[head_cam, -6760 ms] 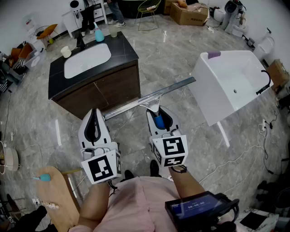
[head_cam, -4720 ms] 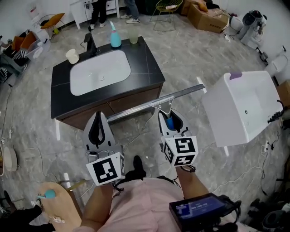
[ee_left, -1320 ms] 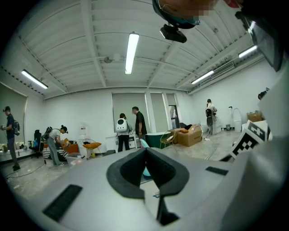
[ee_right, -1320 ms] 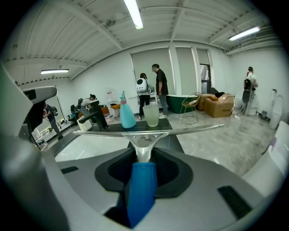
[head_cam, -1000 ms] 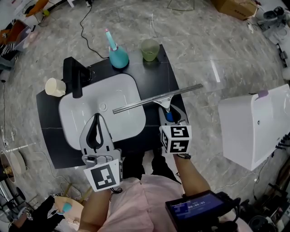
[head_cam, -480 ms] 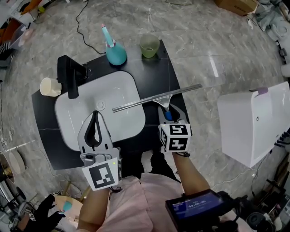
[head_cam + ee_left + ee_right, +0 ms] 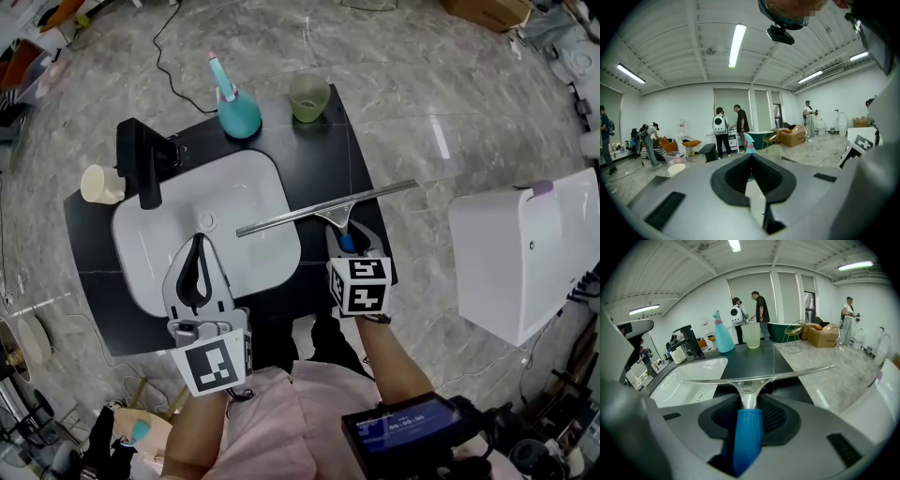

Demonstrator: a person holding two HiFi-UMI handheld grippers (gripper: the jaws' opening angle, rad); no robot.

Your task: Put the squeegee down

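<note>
My right gripper (image 7: 349,234) is shut on the blue handle (image 7: 747,434) of a squeegee (image 7: 323,209). Its long metal blade (image 7: 754,376) stretches crosswise over the right side of a white sink basin (image 7: 202,234) and the black counter (image 7: 328,150), above the surface. My left gripper (image 7: 198,272) hovers over the basin's front part, shut, with nothing between its fingers (image 7: 751,174). In the left gripper view it points out level into the room.
On the counter stand a black faucet (image 7: 141,164), a cream cup (image 7: 97,185), a teal bottle (image 7: 236,108) and a green cup (image 7: 308,95). A white bathtub (image 7: 525,248) sits on the floor at the right. Several people (image 7: 728,131) stand far across the room.
The right gripper has sunk a little with the squeegee, its blade now slightly lower over the counter. The left gripper has hardly moved.
</note>
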